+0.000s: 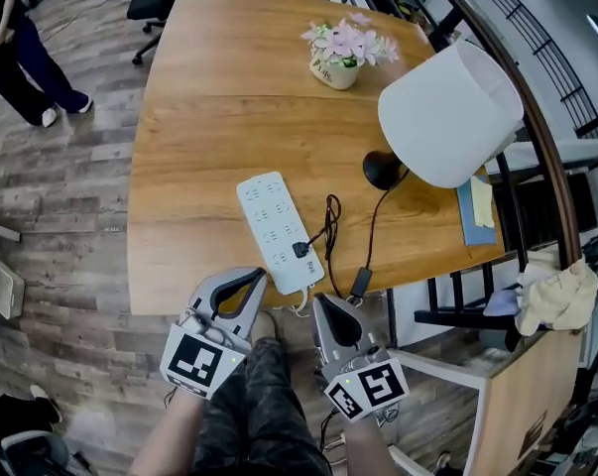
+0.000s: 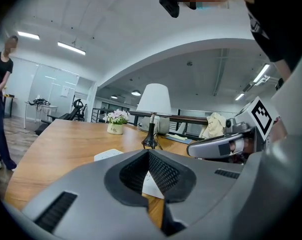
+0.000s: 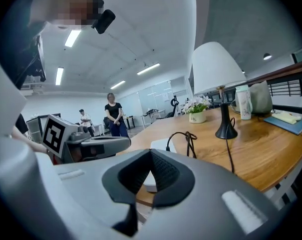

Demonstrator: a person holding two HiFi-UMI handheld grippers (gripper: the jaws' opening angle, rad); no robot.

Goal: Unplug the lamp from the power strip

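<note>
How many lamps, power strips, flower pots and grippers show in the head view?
Lamp: 1
Power strip: 1
Flower pot: 1
Grippers: 2, the left gripper and the right gripper
Total: 5

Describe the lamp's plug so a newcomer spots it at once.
On the wooden table, find the white power strip lying near the front edge, left of the white-shaded lamp. The plug is the small black block on the strip's near end; it is the only thing plugged in, with a black cord looping off it.
</note>
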